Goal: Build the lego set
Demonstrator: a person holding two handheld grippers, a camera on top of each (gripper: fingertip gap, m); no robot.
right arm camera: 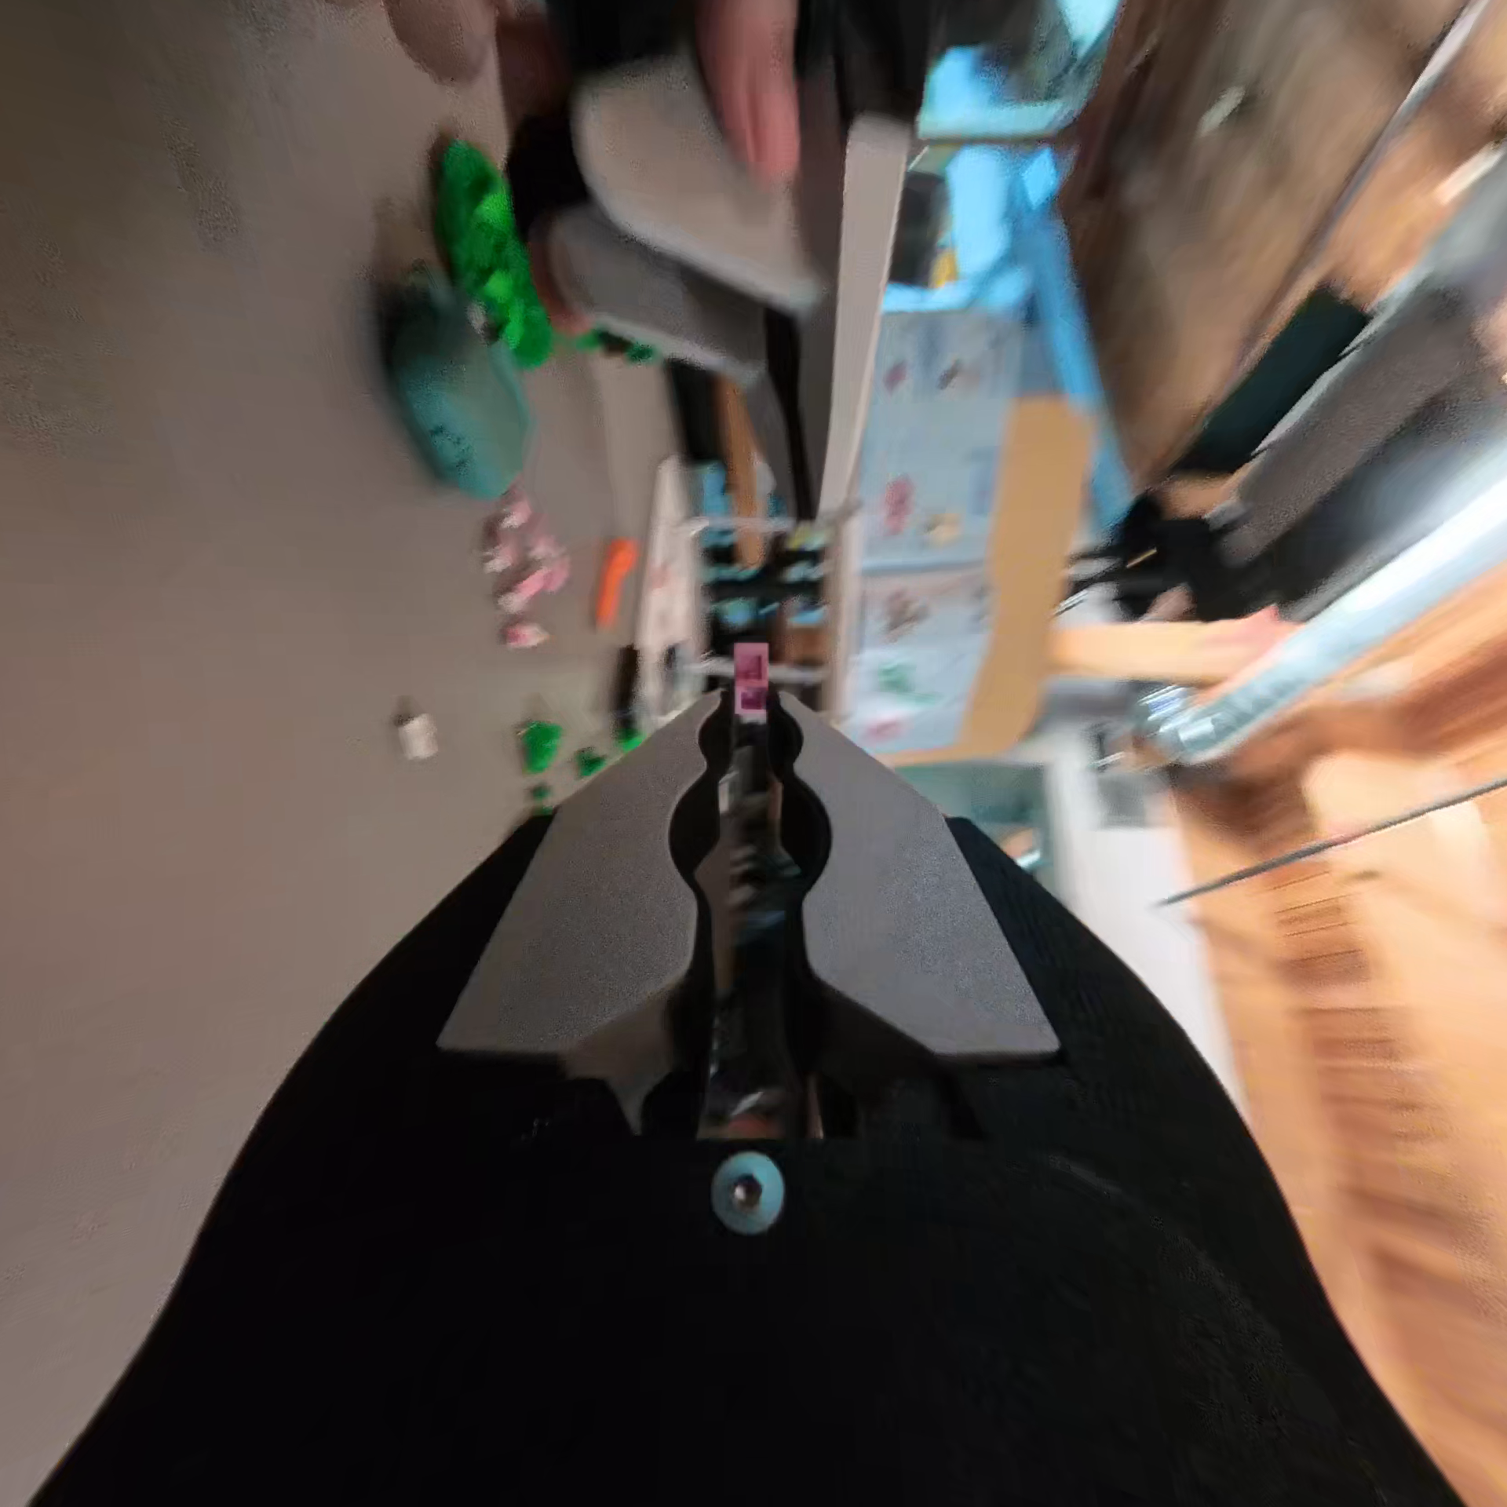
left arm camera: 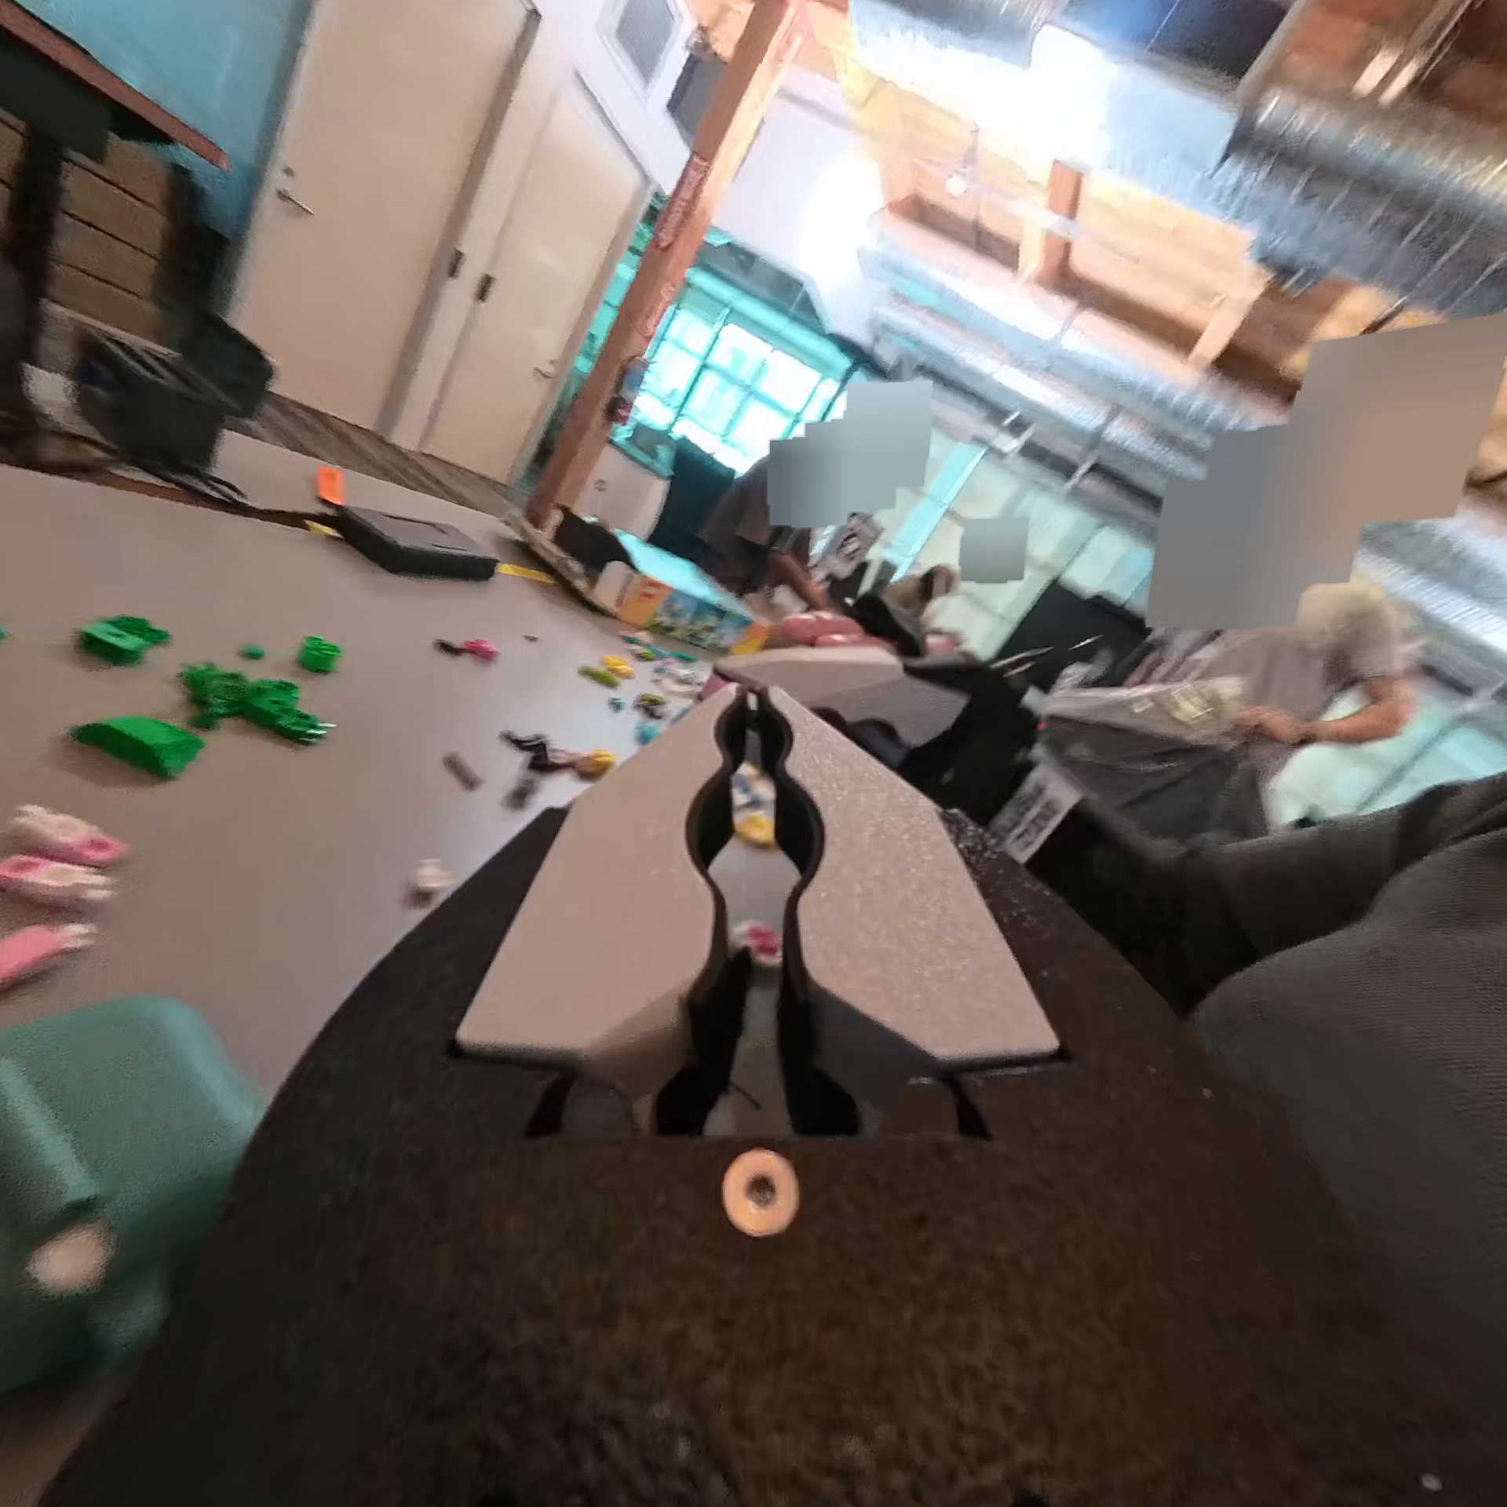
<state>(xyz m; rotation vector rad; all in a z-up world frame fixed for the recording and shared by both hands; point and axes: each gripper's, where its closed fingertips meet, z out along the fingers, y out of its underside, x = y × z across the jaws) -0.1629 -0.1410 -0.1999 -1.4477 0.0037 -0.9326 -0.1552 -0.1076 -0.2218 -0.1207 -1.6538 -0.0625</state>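
Observation:
My left gripper (left arm camera: 751, 695) has its jaws together with nothing visible between them, raised above the grey table (left arm camera: 245, 815). The right gripper (left arm camera: 824, 678) shows just beyond its tips. My right gripper (right arm camera: 751, 703) is shut on a small magenta brick (right arm camera: 751, 681) that sticks out past the tips, held in the air. This view is blurred and rolled sideways. The left gripper (right arm camera: 693, 204), in a hand, shows at the top. Loose green bricks (left arm camera: 245, 701) and pink pieces (left arm camera: 57, 856) lie on the table.
A teal object (left arm camera: 98, 1142) sits near the left gripper. Small mixed bricks (left arm camera: 563, 754), a lego box (left arm camera: 677, 603) and a black case (left arm camera: 416, 542) lie farther off. An open instruction booklet (right arm camera: 930, 522) and an orange piece (right arm camera: 616, 579) show in the right wrist view. People sit in the background. The grippers' ends are close to 5 centimeters from one another.

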